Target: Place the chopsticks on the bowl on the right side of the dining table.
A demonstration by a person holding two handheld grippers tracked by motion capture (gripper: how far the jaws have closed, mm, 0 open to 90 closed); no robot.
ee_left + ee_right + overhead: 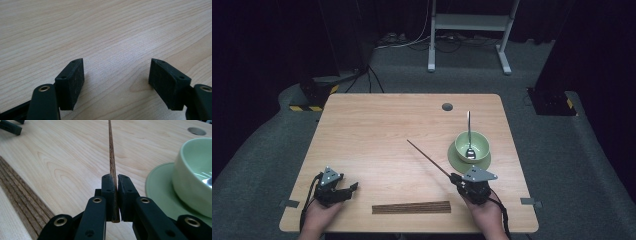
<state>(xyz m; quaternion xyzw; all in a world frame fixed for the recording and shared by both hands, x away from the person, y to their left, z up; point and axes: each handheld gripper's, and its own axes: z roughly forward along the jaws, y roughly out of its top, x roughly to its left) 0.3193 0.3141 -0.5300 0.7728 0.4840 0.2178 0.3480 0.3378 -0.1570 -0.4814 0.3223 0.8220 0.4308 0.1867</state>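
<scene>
My right gripper (457, 178) (114, 182) is shut on a single dark wooden chopstick (428, 158) (112, 157), which sticks out from the jaws toward the table's middle. Several more chopsticks (411, 207) (22, 195) lie side by side in a row at the front edge, left of that gripper. A green bowl (472, 145) (193, 182) stands on a green saucer (457, 157) (160, 182) just beyond the right gripper, with a metal spoon (469, 135) in it. My left gripper (352, 189) (116, 80) rests open at the front left, with bare wood between its pads.
The wooden table (377, 130) has a round cable hole (447, 106) (196, 130) near its far edge. Beyond the table stand a white metal frame (469, 30) and dark equipment on the grey floor.
</scene>
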